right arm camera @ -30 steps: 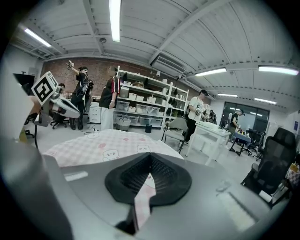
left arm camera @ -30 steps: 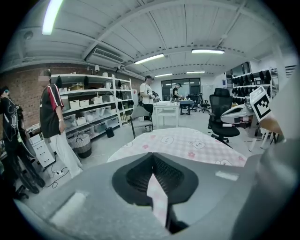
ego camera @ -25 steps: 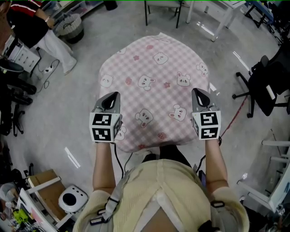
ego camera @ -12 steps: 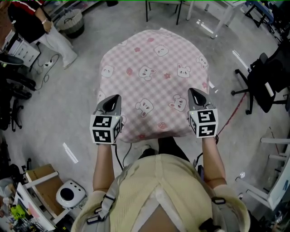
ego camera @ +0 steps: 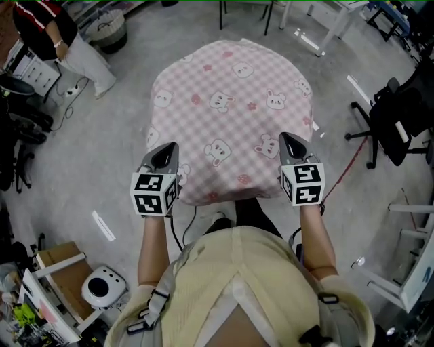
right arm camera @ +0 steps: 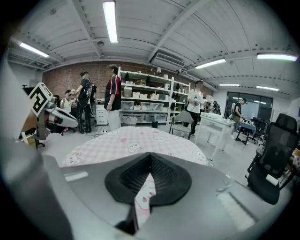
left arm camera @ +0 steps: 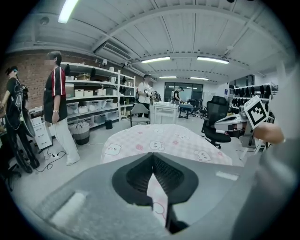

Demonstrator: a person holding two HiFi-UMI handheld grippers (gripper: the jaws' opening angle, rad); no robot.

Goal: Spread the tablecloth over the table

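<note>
A pink checked tablecloth (ego camera: pixel 230 115) with bear and rabbit prints lies draped over the table, hiding the tabletop; it also shows as the tablecloth (left arm camera: pixel 164 140) ahead of the left gripper and the tablecloth (right arm camera: pixel 131 140) ahead of the right one. My left gripper (ego camera: pixel 168 150) is shut on the cloth's near left edge. My right gripper (ego camera: pixel 287 140) is shut on its near right edge. A strip of pink cloth hangs pinched between the closed pads of the left gripper (left arm camera: pixel 156 197) and of the right gripper (right arm camera: pixel 143 197).
A person (ego camera: pixel 64 41) in a red and black top stands at the far left by shelves (left arm camera: pixel 89 98). Black office chairs (ego camera: pixel 397 122) stand at the right, white tables (ego camera: pixel 319 20) at the back. A cardboard box (ego camera: pixel 57 271) and a white device (ego camera: pixel 102 288) sit near left.
Both grippers have drawn back toward my body with the cloth's near edge. The cloth now hangs lower over the table's near side. The person at far left has shifted.
</note>
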